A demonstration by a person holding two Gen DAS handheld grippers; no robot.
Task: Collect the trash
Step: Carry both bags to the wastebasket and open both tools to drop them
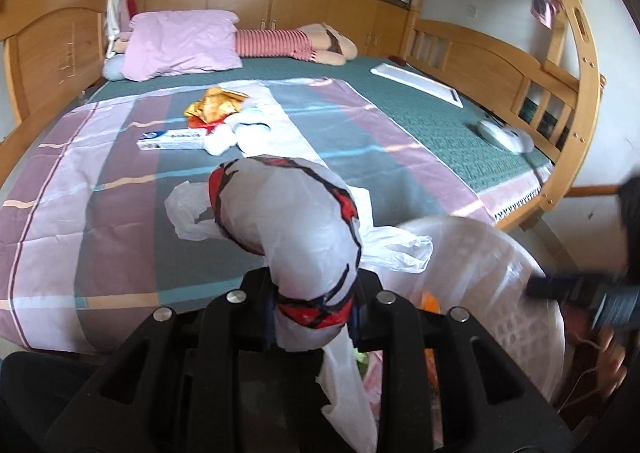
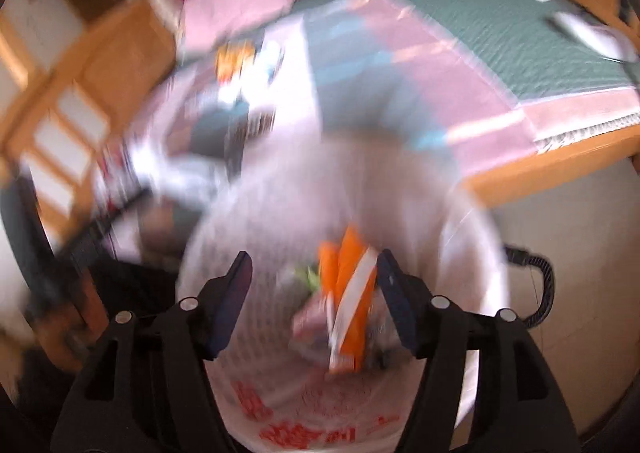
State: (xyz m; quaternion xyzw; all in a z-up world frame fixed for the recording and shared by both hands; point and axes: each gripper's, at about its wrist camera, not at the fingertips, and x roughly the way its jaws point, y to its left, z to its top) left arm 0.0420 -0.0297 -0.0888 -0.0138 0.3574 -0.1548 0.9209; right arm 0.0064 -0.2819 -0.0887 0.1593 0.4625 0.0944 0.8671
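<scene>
- While the left tongs [image 1: 314, 323] are clamping a white-and-red bag [image 1: 288, 221] above the bed [image 1: 420, 121], the right tongs [image 2: 314, 293] are gaping wide, holding nothing.
- An orange wrapper [image 2: 348, 301] is lying in the bin [image 2: 476, 253] beneath them, so a drop-off seems to be finishing.
- More trash, a box [image 1: 174, 141] and gold wrapper [image 1: 214, 105], is waiting on the bed; next the bag probably wants carrying to the bin.

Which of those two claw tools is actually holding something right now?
The left gripper: it is clamped on a white plastic bag with red print. The right gripper gapes open over the trash bin, gripping nothing.
</scene>
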